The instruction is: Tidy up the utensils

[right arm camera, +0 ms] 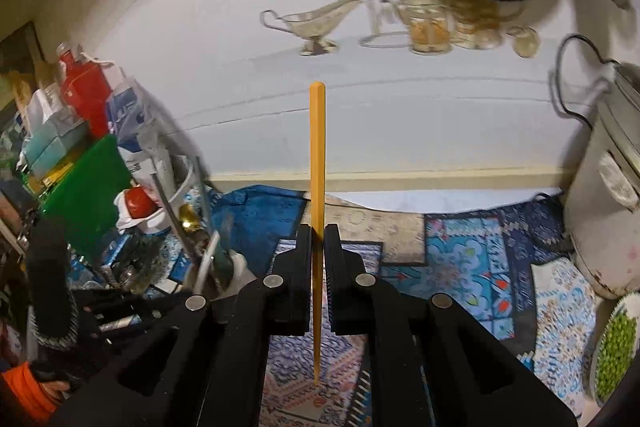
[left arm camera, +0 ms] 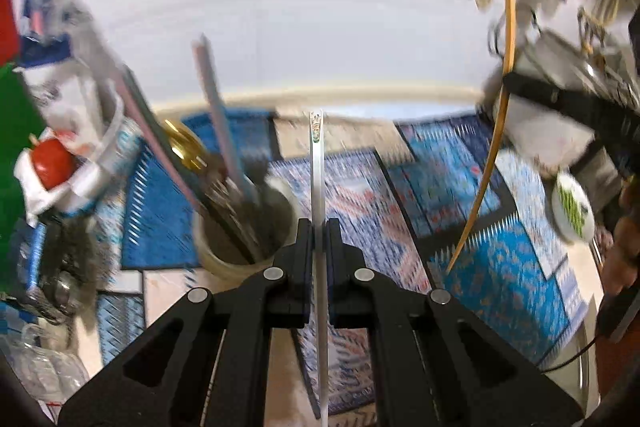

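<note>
White plastic, a thin chopstick (left arm camera: 318,187) stands clamped in the closed left gripper (left arm camera: 319,239), just right of the utensil cup (left arm camera: 244,223) at frame centre. Only the right wrist view shows a gravy boat (right arm camera: 312,23) — and the right gripper (right arm camera: 318,239) pinching an orange chopstick (right arm camera: 317,155).

Black left gripper (left arm camera: 319,231): white chopstick (left arm camera: 317,187) between jaws. Black right gripper (right arm camera: 318,239): orange-yellow chopstick (right arm camera: 317,155) between jaws. Cloth (right arm camera: 452,251) beneath jaws: blue, white, red geometric pattern. Cream cup (left arm camera: 224,259) left of jaws.
</note>
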Tool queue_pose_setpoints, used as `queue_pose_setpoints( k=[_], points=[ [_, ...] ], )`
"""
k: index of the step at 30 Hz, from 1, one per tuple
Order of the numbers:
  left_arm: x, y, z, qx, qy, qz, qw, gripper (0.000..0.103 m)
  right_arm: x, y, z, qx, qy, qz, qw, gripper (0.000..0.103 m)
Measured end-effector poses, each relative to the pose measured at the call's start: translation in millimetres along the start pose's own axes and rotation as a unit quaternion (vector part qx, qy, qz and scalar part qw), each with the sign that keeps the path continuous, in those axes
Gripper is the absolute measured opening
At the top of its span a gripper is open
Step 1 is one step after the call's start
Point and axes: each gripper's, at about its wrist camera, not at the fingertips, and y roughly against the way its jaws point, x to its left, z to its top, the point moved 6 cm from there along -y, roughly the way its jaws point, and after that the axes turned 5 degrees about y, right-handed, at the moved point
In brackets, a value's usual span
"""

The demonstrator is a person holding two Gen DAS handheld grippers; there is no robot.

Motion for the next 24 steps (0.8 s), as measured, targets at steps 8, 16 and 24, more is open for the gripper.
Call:
queue_pose_setpoints(
  k=[8, 16, 24],
  points=[
    [38.8, 32.2, 58.9, -0.1, 0.053, 0.028, 0.9932, 0.004, 51.0, -21.8, 26.5, -0.02, 0.033, 0.037, 0.999, 0.006],
    [71.6, 31.9, 103.9, -0.175, 0.093, 0.037, 0.9793, 0.004, 86.5, -38.8, 43.9, -0.036, 0.053, 0.053, 0.997, 0.006],
    [90.2, 15.1, 118.0, -0.225, 0.113, 0.037, 0.9671, 0.004, 94.0, -63.3, 48.2, -0.036, 0.035, 0.052, 0.997, 0.006]
  ],
)
